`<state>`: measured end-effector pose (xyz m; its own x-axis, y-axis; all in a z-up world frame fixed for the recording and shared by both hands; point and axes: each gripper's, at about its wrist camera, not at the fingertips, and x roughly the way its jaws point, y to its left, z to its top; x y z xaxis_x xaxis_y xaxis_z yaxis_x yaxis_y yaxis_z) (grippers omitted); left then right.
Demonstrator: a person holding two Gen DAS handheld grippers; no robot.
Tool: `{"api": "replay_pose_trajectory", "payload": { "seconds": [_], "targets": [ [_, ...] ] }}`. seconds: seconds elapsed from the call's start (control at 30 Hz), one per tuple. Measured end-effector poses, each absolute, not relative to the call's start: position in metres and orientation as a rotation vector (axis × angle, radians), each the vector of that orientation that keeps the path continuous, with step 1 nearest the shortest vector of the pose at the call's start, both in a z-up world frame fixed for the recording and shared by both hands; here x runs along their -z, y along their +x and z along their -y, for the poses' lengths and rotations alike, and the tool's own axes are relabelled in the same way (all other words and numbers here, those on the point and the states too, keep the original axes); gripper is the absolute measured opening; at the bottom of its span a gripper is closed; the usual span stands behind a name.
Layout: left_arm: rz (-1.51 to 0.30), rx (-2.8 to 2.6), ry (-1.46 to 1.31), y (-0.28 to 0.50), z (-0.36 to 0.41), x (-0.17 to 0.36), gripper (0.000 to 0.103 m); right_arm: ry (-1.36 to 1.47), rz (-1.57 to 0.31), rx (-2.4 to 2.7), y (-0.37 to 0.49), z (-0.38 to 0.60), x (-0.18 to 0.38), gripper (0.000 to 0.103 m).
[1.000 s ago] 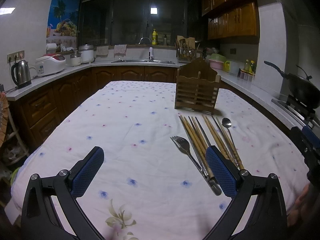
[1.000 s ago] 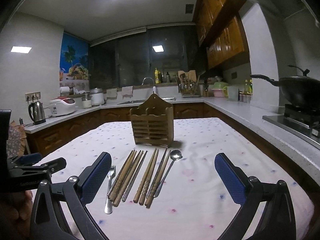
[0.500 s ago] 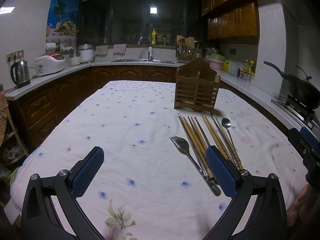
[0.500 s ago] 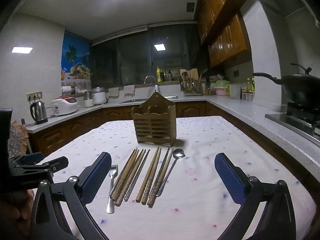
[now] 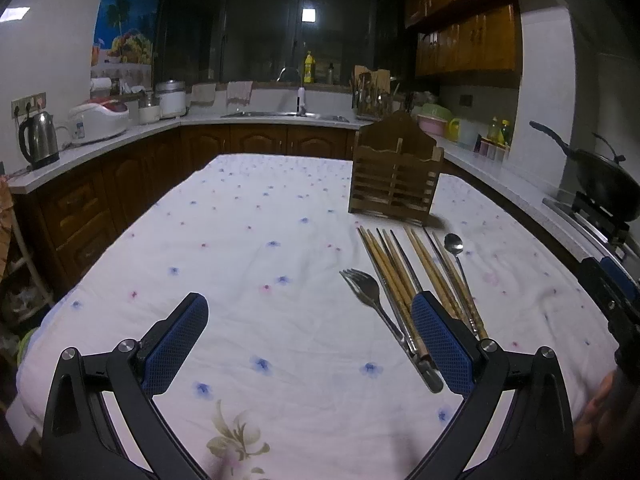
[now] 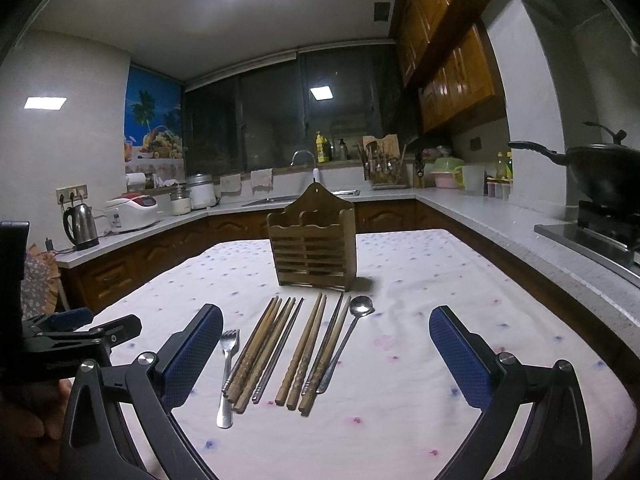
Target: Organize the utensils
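A wooden slatted utensil holder (image 6: 312,246) stands upright on the table; it also shows in the left wrist view (image 5: 394,178). In front of it lie a metal fork (image 6: 227,368), several wooden and metal chopsticks (image 6: 280,350) and a metal spoon (image 6: 352,320) in a row. In the left wrist view the fork (image 5: 370,296), chopsticks (image 5: 416,276) and spoon (image 5: 456,250) lie to the right. My left gripper (image 5: 308,336) is open and empty, left of the utensils. My right gripper (image 6: 326,344) is open and empty, above the row's near end.
The table has a white floral cloth (image 5: 248,248). Kitchen counters run round the room with a kettle (image 5: 38,140), rice cooker (image 5: 98,118) and sink (image 5: 280,114). A black wok (image 6: 600,172) sits on the stove at the right.
The right wrist view has risen and edged slightly forward toward the utensils. The left gripper has barely moved. Nothing was grasped.
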<state>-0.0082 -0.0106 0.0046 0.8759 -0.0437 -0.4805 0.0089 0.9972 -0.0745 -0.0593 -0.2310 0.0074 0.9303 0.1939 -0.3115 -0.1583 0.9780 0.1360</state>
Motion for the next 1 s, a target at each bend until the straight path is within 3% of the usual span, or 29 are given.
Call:
{"api": "replay_pose_trajectory", "payload": {
  "seconds": [0.4, 0.6, 0.83, 1.0],
  "targets": [
    [-0.731, 0.171, -0.169, 0.052, 0.012, 0.005, 0.101, 0.233, -0.539, -0.298, -0.012, 0.244, -0.001, 0.103],
    [-0.836, 0.264, -0.187, 0.08, 0.025, 0.015, 0.084, 0.343, -0.681, -0.334, 0.03, 0.258, 0.011, 0.097],
    [-0.948, 0.322, -0.231, 0.109, 0.026, 0.033, 0.067, 0.404, -0.81, -0.341, 0.083, 0.27, 0.029, 0.078],
    [-1.026, 0.374, -0.283, 0.127, 0.026, 0.044, 0.052, 0.419, -0.869, -0.342, 0.116, 0.276, 0.042, 0.07]
  ]
}}
